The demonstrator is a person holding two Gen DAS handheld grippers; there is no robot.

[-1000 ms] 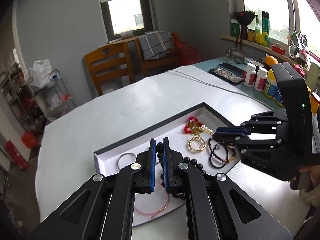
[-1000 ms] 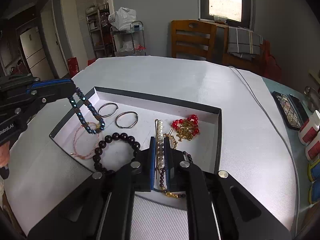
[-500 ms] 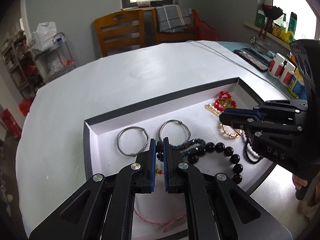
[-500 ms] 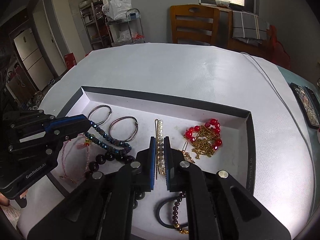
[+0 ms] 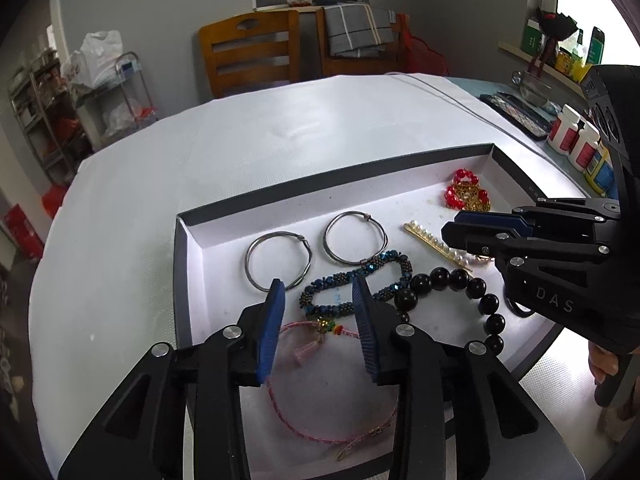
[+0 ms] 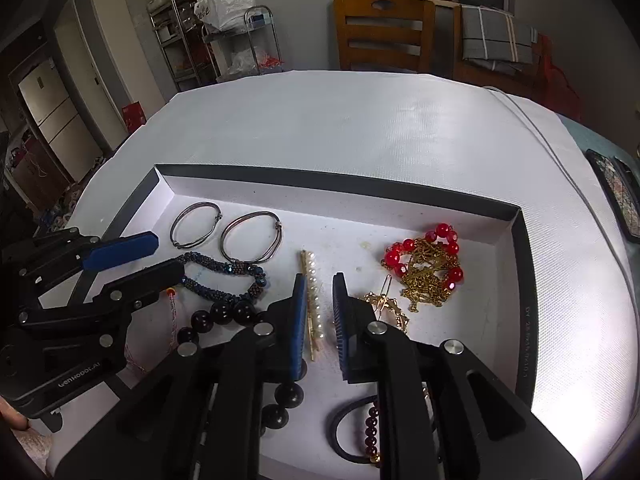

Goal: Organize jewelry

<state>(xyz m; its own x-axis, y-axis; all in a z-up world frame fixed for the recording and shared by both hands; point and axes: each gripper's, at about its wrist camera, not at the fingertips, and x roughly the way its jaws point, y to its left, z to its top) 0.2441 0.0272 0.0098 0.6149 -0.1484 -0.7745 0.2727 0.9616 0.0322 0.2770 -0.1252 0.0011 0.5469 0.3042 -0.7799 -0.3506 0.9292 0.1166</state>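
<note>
tabletop [image 6: 360,128] carries the tray [image 6: 336,184]; all visible jewelry lies inside it. black bead bracelet [image 5: 460,284], blue beaded bracelet [image 5: 356,280] and pearl clip [image 6: 312,292] overlap or crowd; spacing likely remains. left tongs [image 5: 320,292] and right tongs [image 6: 320,292] spread, empty.

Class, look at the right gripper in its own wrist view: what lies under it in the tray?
Between the open right gripper fingers lies the pearl hairpin. Its body covers part of the black bead bracelet and the dark red bead bracelet; their hidden parts cannot be seen.
</note>
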